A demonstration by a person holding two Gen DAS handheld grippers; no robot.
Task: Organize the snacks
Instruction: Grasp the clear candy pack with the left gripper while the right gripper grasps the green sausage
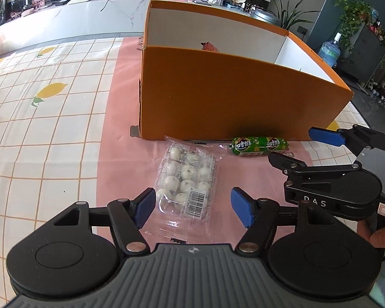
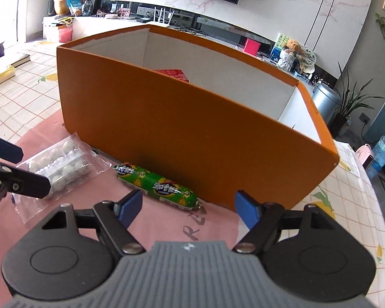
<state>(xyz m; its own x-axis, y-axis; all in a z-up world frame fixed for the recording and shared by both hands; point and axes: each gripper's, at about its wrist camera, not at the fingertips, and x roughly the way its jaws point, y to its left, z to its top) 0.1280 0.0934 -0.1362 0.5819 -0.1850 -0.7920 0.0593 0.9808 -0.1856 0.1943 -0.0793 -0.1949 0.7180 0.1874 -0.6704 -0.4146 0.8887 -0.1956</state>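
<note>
A clear pack of white round snacks point(image 1: 186, 179) lies on the pink mat before the orange box point(image 1: 231, 97). My left gripper point(image 1: 192, 206) is open, its blue pads on either side of the pack's near end. A green sausage stick point(image 1: 259, 145) lies against the box's front wall. My right gripper point(image 2: 188, 209) is open just short of the sausage point(image 2: 156, 186); it also shows in the left wrist view point(image 1: 295, 151). The pack point(image 2: 61, 166) lies left of the sausage. A red packet point(image 2: 173, 74) lies inside the box point(image 2: 179, 133).
The pink mat point(image 1: 115, 138) lies on a checked lemon-print tablecloth point(image 1: 38, 118). A book point(image 2: 20, 60) and a yellow-white box point(image 2: 0, 77) sit at the table's far left. The table edge point(image 2: 377, 205) runs close on the right.
</note>
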